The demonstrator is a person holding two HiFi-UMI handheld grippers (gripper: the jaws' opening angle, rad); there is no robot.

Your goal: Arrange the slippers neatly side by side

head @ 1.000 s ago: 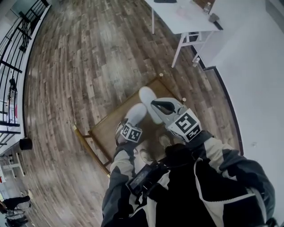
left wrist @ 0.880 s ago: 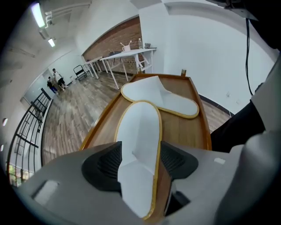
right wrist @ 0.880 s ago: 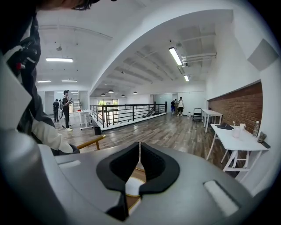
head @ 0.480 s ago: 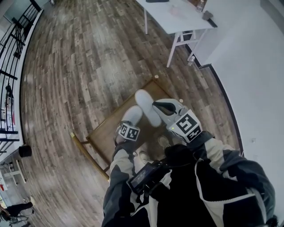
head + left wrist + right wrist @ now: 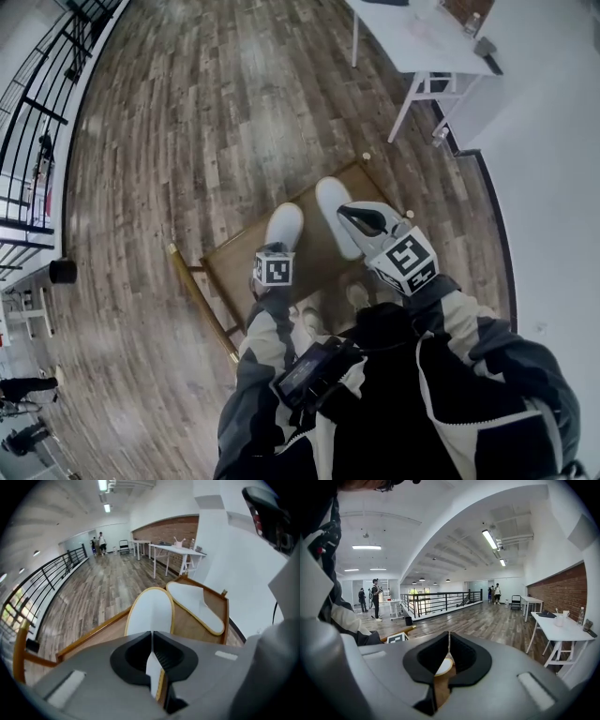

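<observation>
The left gripper (image 5: 152,644) has just been closing. Now it is pinching the heel edge of the left slipper (image 5: 150,611) tight. A second ago this slipper was leaning its toe toward the other one. Now it is pointing more the same way, with a small gap between the two. I think the tidying is going well but is not done yet.

The right gripper (image 5: 449,651) is squeezed shut just beside the heel of the right slipper (image 5: 336,214), and I am seeing nothing caught in it.

Both slippers are lying on the wooden tray (image 5: 234,272). They are white and flat, with a thin yellow edge. The right one is sitting a bit farther ahead and slanting a little. Far behind, a white table (image 5: 412,37) is standing on the wood floor (image 5: 187,112).
</observation>
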